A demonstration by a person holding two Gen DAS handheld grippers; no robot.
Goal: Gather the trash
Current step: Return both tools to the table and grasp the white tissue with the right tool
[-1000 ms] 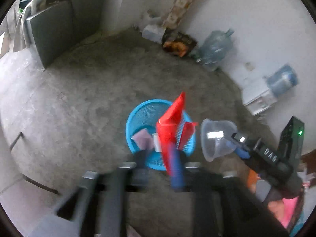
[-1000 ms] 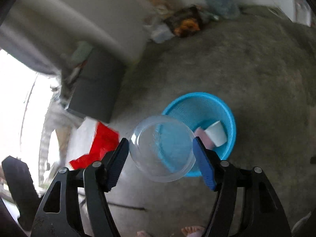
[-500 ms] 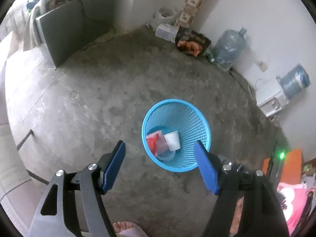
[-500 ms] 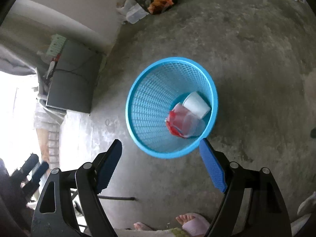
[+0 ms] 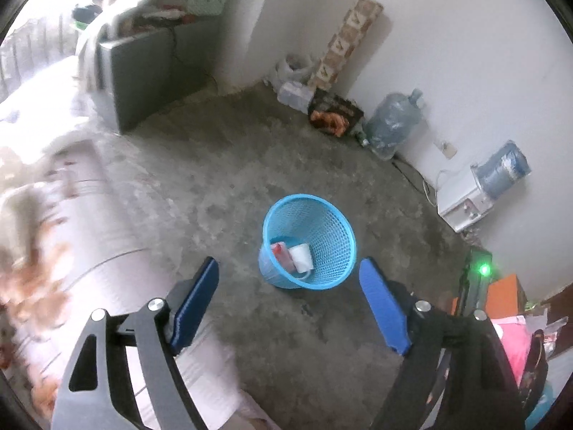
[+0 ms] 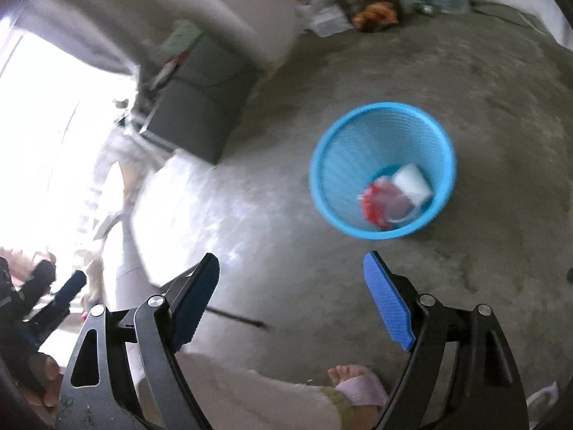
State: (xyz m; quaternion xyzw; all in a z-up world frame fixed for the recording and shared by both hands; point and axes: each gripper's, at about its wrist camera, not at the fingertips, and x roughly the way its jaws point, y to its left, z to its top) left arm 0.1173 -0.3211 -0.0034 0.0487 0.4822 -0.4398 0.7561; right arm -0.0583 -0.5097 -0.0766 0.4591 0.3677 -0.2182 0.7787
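Observation:
A blue mesh basket (image 5: 322,229) stands on the concrete floor, ahead of both grippers. Inside it lie a red wrapper (image 5: 280,251) and a white cup (image 5: 302,256). The right wrist view shows the same basket (image 6: 340,165) up and to the right, holding the red wrapper (image 6: 372,208), the white cup (image 6: 412,181) and a clear plastic cup (image 6: 399,209). My left gripper (image 5: 288,265) hangs back from the basket, its jaws opening with nothing between them. My right gripper (image 6: 290,256) is over bare floor, jaws opening and empty too.
Two water jugs (image 5: 392,125) and a white dispenser (image 5: 462,200) line the right wall, with a dark printed bag (image 5: 335,113) in the corner. A grey cabinet (image 5: 143,71) stands at the back left. Pale bedding (image 5: 71,215) fills the left. A person's sandalled foot (image 6: 358,390) is below.
A second ago my left gripper held the red wrapper and my right the clear cup over the basket. Both pieces now lie inside it, and both grippers have drawn back, open.

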